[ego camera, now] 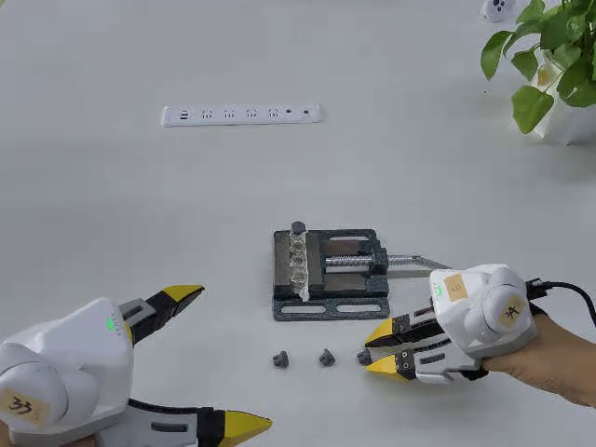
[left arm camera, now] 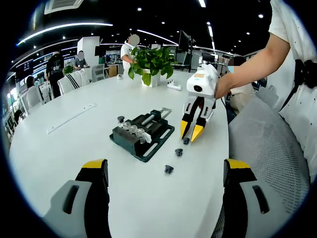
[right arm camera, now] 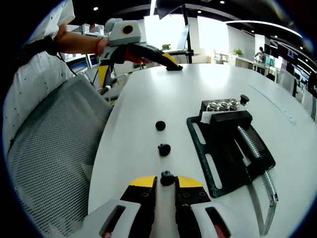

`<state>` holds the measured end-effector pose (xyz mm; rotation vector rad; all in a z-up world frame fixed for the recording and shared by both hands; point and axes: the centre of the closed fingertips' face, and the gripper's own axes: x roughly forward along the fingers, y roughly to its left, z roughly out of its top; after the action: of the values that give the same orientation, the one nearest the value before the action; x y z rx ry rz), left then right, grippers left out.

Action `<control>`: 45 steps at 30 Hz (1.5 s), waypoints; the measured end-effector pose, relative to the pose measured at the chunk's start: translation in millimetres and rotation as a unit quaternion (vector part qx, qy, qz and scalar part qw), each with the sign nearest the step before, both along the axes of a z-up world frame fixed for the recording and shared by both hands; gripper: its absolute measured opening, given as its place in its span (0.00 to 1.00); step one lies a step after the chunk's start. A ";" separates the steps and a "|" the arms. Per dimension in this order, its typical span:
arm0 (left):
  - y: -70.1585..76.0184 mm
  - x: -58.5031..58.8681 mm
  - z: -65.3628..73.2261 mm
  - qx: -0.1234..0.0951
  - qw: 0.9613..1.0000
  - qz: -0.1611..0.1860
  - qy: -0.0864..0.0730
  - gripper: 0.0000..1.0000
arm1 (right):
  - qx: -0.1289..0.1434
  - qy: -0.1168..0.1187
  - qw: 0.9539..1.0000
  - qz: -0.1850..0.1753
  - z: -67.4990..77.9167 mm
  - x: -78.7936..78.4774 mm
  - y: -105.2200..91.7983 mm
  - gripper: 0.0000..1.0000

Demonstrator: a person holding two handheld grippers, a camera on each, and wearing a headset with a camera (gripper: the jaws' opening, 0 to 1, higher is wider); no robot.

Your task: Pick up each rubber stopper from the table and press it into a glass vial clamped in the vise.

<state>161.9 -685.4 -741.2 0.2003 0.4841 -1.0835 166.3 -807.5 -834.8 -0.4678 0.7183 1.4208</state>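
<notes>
down at the near edge of the head view, the left gripper (ego camera: 233,358) hangs over the white table (ego camera: 112,214) with its yellow-tipped jaws spread wide and nothing between them. from its own view the three loose stoppers lie ahead of it, the nearest one well apart from both tips.

just beyond, a row of three small dark rubber stoppers lies on the table, in front of the vise. the left stopper (ego camera: 280,358) and the middle stopper (ego camera: 326,357) sit near each other, clear of both grippers. the right stopper (ego camera: 363,357) lies right at the tips of the right gripper (ego camera: 372,353), which comes in low from the right, held in a hand (ego camera: 549,358). in the right gripper view the jaws are drawn narrow, with that stopper between the two yellow tips at their very ends. whether the tips actually press on it cannot be told. it looks to be resting on the table.

behind the row stands the dark vise (ego camera: 331,279), flat on the table, its screw handle pointing right. three clear glass vials (ego camera: 298,261) stand upright in a line between its jaws at the left side, their mouths open. a far stopper (ego camera: 298,226) sits at the far end of that line, just beside the vise.

farther back lies a white power strip (ego camera: 240,114), well apart from the vise, and a potted plant (ego camera: 545,47) stands at the far right corner.
</notes>
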 end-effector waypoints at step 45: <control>-39.1 14.1 62.4 -0.056 0.996 -0.034 -0.062 0.61 | 0.079 -0.064 0.995 0.001 122.7 3.3 36.0 0.07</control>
<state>176.1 -724.5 -678.8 0.1840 0.3061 -1.1538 169.6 -771.6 -712.1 -0.4317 0.4991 1.4224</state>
